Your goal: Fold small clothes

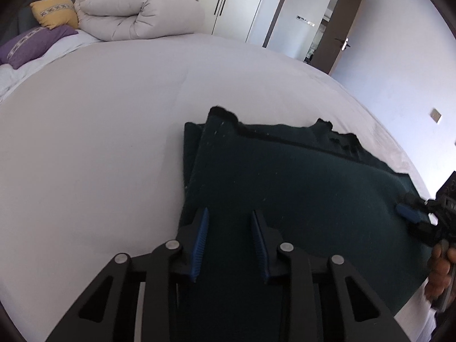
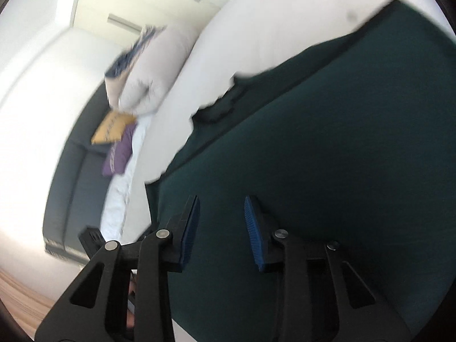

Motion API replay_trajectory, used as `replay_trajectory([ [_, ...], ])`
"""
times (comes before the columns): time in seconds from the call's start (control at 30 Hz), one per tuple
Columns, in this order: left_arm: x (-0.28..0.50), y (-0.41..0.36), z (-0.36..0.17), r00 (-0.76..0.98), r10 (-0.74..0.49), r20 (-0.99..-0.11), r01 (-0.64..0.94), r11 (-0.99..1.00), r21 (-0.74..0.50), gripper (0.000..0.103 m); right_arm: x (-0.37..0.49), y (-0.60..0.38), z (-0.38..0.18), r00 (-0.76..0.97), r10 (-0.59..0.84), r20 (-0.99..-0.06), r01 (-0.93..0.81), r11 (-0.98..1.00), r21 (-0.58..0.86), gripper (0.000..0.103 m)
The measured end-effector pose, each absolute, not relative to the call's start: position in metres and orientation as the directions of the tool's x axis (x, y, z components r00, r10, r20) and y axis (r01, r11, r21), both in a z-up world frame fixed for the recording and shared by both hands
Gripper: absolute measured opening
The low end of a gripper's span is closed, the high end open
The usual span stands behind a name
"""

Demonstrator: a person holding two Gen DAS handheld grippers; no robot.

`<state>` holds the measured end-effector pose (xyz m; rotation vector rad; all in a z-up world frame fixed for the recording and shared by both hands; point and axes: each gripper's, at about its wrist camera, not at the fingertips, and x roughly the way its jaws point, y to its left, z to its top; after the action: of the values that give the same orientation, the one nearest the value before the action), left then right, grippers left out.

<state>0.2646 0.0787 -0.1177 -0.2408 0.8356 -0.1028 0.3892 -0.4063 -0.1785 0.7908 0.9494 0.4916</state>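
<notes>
A dark green garment (image 1: 299,182) lies folded flat on the white bed (image 1: 99,142), its left edge doubled over. My left gripper (image 1: 230,216) is open just above the garment's near left part, with nothing between its blue pads. My right gripper (image 1: 410,213) shows at the right edge of the left wrist view, over the garment's right side, held by a hand. In the tilted, blurred right wrist view the right gripper (image 2: 221,202) is open over the same garment (image 2: 327,142), holding nothing.
A rolled beige duvet (image 1: 136,8) lies at the head of the bed with a yellow pillow (image 1: 55,12) and a purple pillow (image 1: 31,44). A white wardrobe (image 1: 242,2) and an open brown door (image 1: 347,25) stand beyond the bed.
</notes>
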Motion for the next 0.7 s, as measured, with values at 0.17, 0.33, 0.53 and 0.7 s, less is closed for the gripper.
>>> replay_trajectory([
  [0.17,0.245,0.094,-0.106,0.685,-0.199,-0.701,-0.044,0.949,-0.313,0.036,0.367,-0.472,-0.166,0.647,0.543,-0.536,0.109,0.63,0.769,0.031],
  [0.33,0.222,0.11,-0.087,0.751,-0.14,-0.645,-0.102,0.941,-0.323,0.083,0.318,-0.489,-0.139,0.731,0.435,-0.526,0.107,0.688,0.718,0.038],
  [0.53,0.253,0.092,-0.102,0.658,-0.183,-0.73,-0.05,0.957,-0.286,0.074,0.298,-0.485,-0.13,0.747,0.287,-0.6,0.162,0.797,0.582,0.054],
  [0.7,0.248,0.095,-0.119,0.629,-0.219,-0.746,-0.073,0.938,-0.338,0.026,0.29,-0.476,-0.128,0.715,0.344,-0.609,0.092,0.817,0.57,0.054],
])
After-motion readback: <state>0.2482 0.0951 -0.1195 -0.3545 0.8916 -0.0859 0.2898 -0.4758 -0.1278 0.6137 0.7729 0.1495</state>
